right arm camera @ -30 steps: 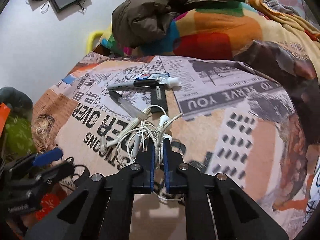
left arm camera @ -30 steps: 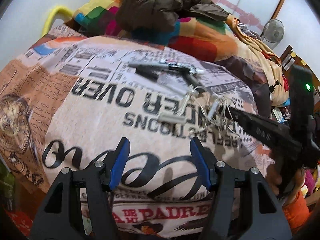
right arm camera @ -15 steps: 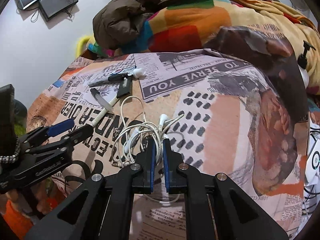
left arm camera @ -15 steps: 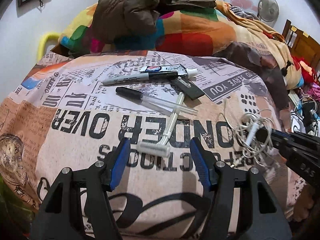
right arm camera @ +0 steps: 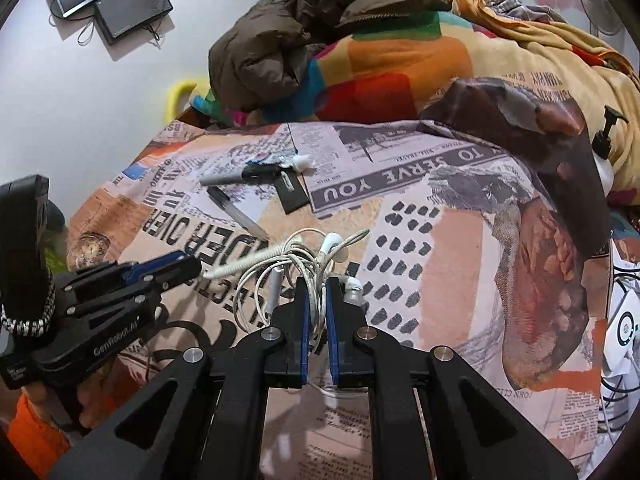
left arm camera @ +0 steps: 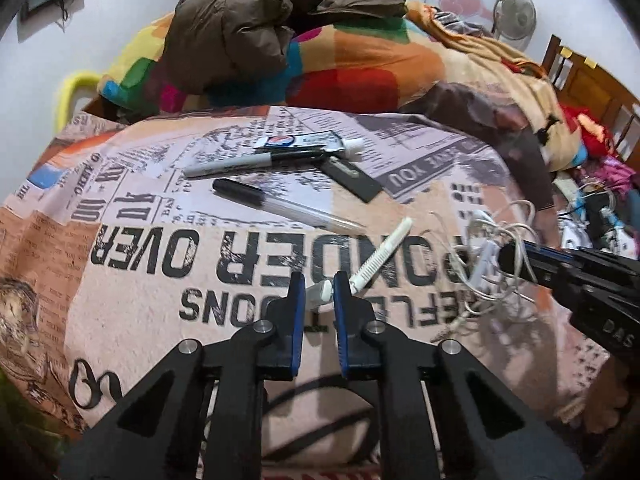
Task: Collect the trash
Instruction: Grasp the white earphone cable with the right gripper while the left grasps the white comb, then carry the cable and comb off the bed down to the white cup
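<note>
My left gripper [left arm camera: 316, 286] is shut on the head of a white disposable razor [left arm camera: 380, 258] that lies on the newspaper-print bedcover [left arm camera: 168, 300]; it also shows in the right wrist view [right arm camera: 176, 268], with the razor handle [right arm camera: 244, 266] sticking out. My right gripper [right arm camera: 316, 292] is shut on a tangle of white earphones [right arm camera: 304, 264] and holds it just above the cover; it shows in the left wrist view [left arm camera: 516, 256] with the earphones [left arm camera: 488, 260].
A clear pen with black cap [left arm camera: 280, 204], a black marker [left arm camera: 256, 164], a toothpaste tube [left arm camera: 308, 142] and a flat black piece [left arm camera: 352, 180] lie farther back. A brown jacket [left arm camera: 260, 32] tops a colourful blanket [left arm camera: 360, 72]. Cables lie at right [right arm camera: 624, 320].
My left gripper has moved forward and shut on the razor head. My right gripper has carried the earphones to the right, off the other items.
</note>
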A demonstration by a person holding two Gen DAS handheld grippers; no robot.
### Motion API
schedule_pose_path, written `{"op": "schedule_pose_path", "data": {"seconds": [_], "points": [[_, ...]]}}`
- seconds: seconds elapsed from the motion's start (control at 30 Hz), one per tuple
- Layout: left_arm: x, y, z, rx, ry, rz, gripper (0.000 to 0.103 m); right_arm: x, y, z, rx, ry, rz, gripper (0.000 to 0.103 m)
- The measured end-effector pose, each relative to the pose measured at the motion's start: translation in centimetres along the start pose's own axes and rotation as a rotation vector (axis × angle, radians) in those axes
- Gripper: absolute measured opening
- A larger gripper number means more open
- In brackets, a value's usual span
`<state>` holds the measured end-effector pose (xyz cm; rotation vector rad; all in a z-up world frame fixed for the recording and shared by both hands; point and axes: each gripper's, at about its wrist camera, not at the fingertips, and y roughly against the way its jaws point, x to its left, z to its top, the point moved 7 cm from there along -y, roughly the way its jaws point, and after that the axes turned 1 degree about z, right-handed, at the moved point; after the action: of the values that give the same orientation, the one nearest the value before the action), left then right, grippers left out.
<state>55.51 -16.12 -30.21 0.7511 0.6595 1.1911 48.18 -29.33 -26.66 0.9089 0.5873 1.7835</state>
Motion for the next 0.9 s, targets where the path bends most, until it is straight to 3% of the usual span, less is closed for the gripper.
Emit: {"op": "schedule_pose_path", "data": {"seconds": [0.53,0.9], "points": [[3.2,9.3,-0.5,-0.084,0.098,0.038,0.013,4.0,5.8,2.5,-0.092,0.046,0.020,0.007],[8.7,16.9,-3.2,-0.162,0.219,0.074,0.013,10.5,9.5,2.9,-0.143,0.143,0.062,0.007]]}}
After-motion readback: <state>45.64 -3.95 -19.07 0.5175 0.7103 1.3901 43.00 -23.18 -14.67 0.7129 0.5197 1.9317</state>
